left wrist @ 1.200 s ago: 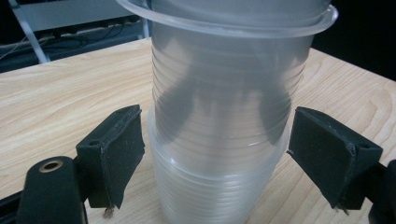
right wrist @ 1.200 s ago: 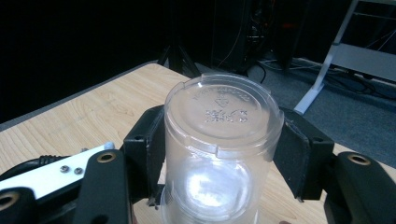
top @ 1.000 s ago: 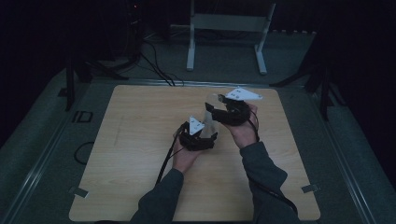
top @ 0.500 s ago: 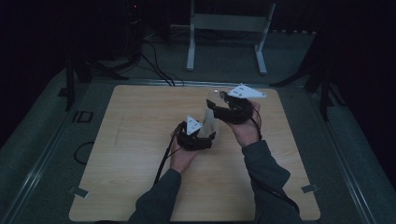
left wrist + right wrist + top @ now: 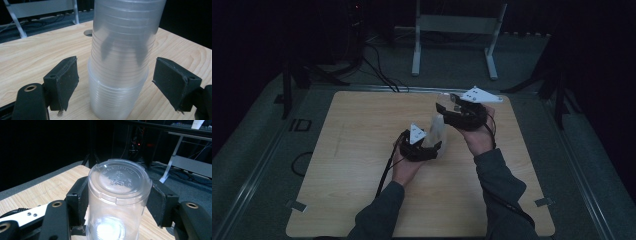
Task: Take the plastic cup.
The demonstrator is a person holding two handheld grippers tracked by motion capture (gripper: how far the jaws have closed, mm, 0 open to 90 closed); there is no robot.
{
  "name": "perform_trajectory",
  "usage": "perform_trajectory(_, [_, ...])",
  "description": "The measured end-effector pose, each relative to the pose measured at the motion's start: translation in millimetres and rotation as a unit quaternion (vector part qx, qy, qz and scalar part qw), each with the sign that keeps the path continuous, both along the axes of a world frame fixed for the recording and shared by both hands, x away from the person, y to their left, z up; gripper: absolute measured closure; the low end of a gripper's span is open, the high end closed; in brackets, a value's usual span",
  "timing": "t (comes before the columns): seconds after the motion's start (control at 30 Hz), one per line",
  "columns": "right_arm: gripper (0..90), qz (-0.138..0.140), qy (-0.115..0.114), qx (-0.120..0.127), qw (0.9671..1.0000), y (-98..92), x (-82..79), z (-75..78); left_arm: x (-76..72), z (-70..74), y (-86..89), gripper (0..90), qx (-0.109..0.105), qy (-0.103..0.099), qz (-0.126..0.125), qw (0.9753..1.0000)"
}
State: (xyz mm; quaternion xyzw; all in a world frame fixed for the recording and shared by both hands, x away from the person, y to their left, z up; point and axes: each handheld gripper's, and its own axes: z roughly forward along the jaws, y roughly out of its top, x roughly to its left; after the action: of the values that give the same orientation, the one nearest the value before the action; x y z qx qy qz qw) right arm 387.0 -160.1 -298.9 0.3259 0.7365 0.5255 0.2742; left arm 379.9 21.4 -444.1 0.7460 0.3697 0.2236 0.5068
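Since a second ago your right gripper (image 5: pixel 447 111) has risen and drawn toward the far edge of the pale wooden counter (image 5: pixel 357 150), and the clear ribbed plastic cup (image 5: pixel 117 202) it carries now shows more of its length above the nested clear plastic cup stack (image 5: pixel 117 100). Your left gripper (image 5: pixel 424 150) has hardly shifted.

In the right gripper view, the jaws are clamped on either side of the upturned cup just below its flat embossed base, so that cup is firmly yours. In the left gripper view, the jaws stand spread wide, one on each side of the stack's lower cups, with clear gaps to the plastic; they grip nothing.

What matters for the next move is the axis. The stack stands upright on the counter, and the held cup sits coaxial with it, its lower part sleeved over the cups beneath. Your right jaws are at the top end, your left jaws level with the bottom end. I judge that a straight pull along that vertical axis will free the cup, while any tilt may drag the loose lower cups along. Consider closing your left jaws on the base first.
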Motion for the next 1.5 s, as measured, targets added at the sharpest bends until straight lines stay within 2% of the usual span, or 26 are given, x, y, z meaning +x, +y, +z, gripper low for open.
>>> perform_trajectory(0.6, [39.5,-0.019,-0.010,0.007,0.9998,-24.2,-7.3,6.7,-5.9,1.3,3.8,20.4,-0.009,0.006,-0.005,0.9999])
perform_trajectory(1.5, [39.8,-0.055,0.007,-0.003,0.9984,-59.7,-9.5,-11.2,-11.7,-1.3,7.5,20.4,-0.013,0.007,-0.005,0.9999])
